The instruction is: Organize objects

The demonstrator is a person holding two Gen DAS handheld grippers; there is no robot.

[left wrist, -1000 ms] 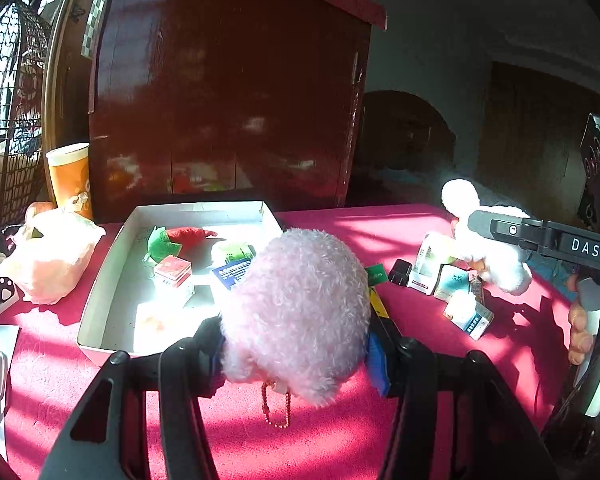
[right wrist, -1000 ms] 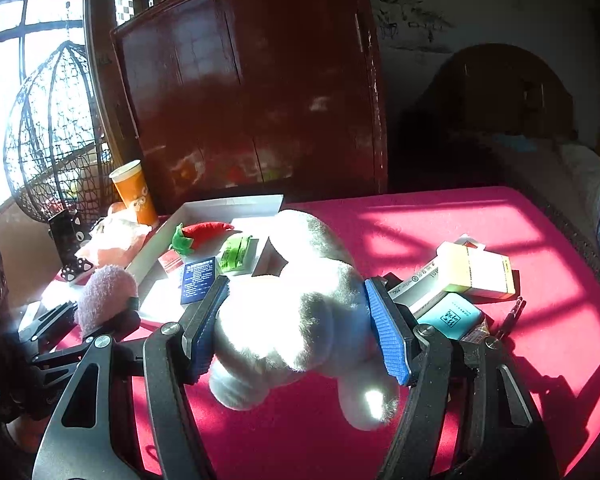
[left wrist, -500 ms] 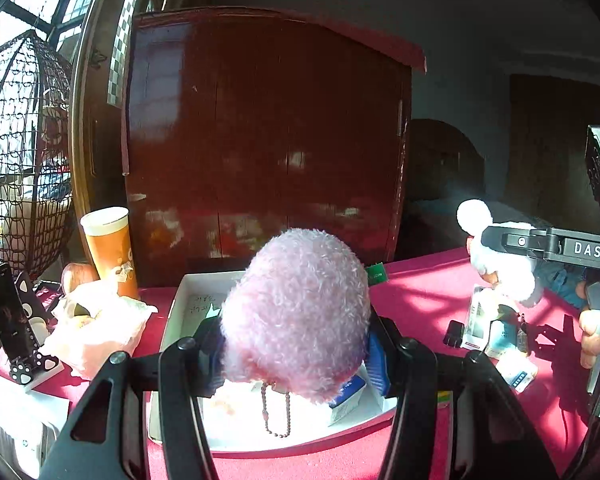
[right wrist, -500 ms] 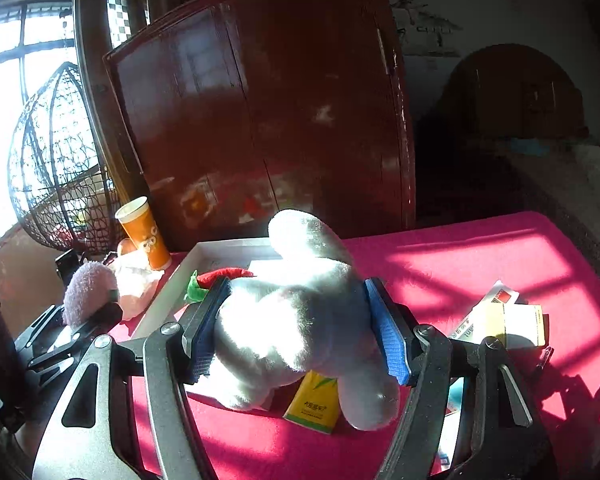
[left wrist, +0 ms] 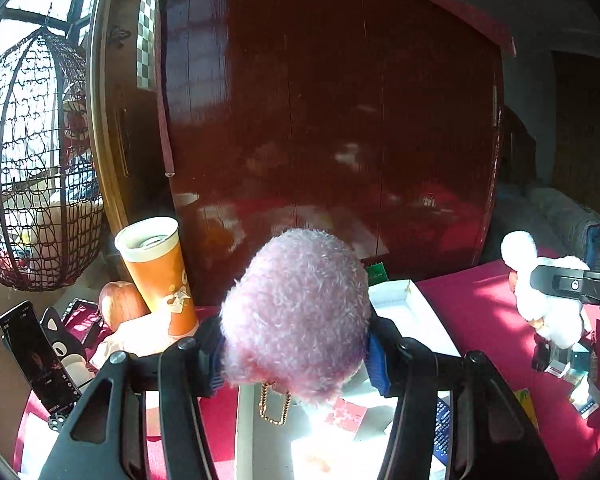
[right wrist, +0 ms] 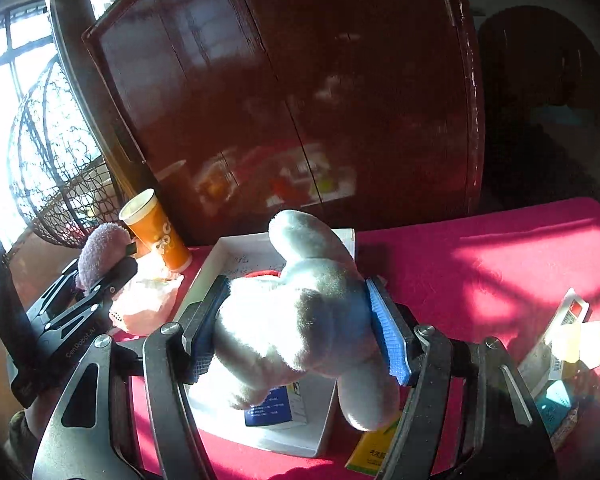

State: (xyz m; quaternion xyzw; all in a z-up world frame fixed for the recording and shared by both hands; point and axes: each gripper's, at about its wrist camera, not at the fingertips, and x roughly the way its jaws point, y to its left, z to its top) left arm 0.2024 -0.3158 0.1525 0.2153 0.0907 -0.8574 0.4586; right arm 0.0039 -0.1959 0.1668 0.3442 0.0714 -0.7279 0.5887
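My left gripper (left wrist: 296, 344) is shut on a pink fluffy pom-pom (left wrist: 296, 312) with a gold bead chain (left wrist: 275, 404) hanging under it, held above the near left part of the white tray (left wrist: 404, 300). My right gripper (right wrist: 300, 328) is shut on a white plush toy (right wrist: 308, 312), held above the tray (right wrist: 220, 256). The plush also shows in the left wrist view (left wrist: 540, 300), the pom-pom in the right wrist view (right wrist: 100, 248). A blue box (right wrist: 270, 408) lies in the tray under the plush.
An orange paper cup (left wrist: 158, 272), an apple (left wrist: 120, 304), a crumpled plastic bag (right wrist: 148, 300) and a phone on a stand (left wrist: 40, 364) sit left of the tray. Small boxes (right wrist: 564, 344) lie on the red tablecloth at right. A dark wooden cabinet (left wrist: 332, 120) stands behind.
Both grippers have risen and moved forward and left over the tray, each still holding its toy. The cabinet, cup and phone now sit closer and larger.
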